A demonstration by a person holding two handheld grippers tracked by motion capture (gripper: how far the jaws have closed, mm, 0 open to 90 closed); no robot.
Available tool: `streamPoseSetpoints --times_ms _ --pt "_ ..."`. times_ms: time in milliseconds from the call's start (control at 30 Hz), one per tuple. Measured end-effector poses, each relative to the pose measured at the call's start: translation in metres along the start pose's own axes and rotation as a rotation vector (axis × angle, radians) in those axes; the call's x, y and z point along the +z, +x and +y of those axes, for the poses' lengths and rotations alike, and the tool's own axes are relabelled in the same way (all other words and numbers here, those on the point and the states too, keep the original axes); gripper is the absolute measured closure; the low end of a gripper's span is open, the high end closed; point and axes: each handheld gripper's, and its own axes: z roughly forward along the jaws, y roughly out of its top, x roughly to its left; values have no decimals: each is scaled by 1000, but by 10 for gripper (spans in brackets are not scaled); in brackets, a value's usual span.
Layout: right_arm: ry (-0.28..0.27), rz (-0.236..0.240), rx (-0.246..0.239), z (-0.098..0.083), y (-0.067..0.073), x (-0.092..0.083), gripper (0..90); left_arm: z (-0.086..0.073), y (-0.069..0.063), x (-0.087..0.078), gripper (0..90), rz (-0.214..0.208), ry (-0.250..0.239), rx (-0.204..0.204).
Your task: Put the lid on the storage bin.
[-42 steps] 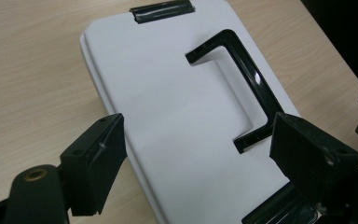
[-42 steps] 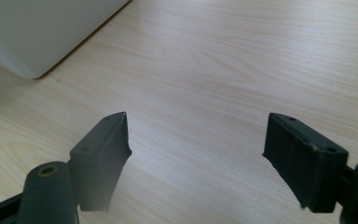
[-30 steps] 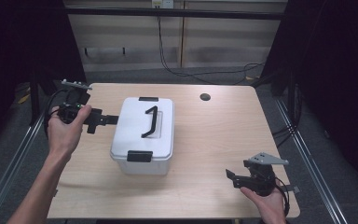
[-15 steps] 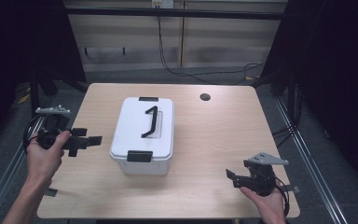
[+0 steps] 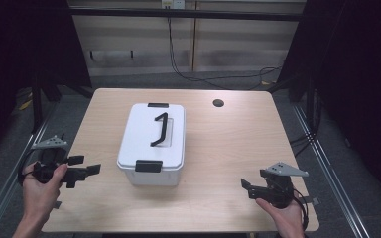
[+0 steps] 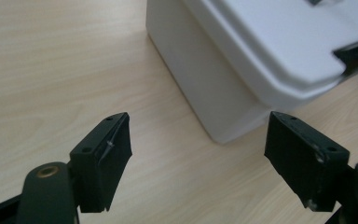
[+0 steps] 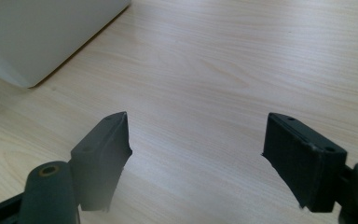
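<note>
At the near edge of the tabletop [image 5: 238, 148] two hands hold their tools, one at each near corner. The left gripper [image 5: 87, 171] hangs over the near left corner, its jaws spread wide and holding nothing, pointed toward the white box [image 5: 154, 144]; the left hand [image 5: 42, 186] grips it from behind. In the left gripper view the box's near corner sits just past the open jaws — close, but apart from them.

The right gripper [image 5: 246, 187] rests by the near right corner in the right hand [image 5: 283, 210], jaws likewise spread with only bare wood between them. Its own view catches a corner of the box well off to the upper left.

The box stands left of the tabletop's middle, lid on, a black latch [image 5: 147, 166] on its near side, another at the far side, and a black handle [image 5: 159, 130] lying on the lid.

Farther back, near the far right corner, is a small round hole [image 5: 218, 103].
</note>
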Motion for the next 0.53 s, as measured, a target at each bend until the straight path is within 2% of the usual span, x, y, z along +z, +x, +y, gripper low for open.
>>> streamPoseSetpoints --times_ms 100,167,200,300,367,400,467,533 --pt "-4 -11 5 0 0 0 224 -12 1 7 223 28 46 -7" --pt "-5 -18 8 0 0 1 223 -23 2 9 223 42 41 11" --pt "-10 -12 9 0 0 2 229 -30 4 11 220 59 51 2" --pt "-12 -10 5 0 1 4 244 -37 6 14 213 63 58 8" --pt "-10 -6 -3 0 1 5 247 -42 9 16 213 55 57 -2" --pt "-11 -2 -1 0 2 6 255 -44 10 17 212 77 55 -2" --pt "2 -1 -18 -1 2 8 281 -46 9 18 191 103 50 14" --pt "29 -4 -25 -2 1 13 292 -47 6 20 189 117 58 48"
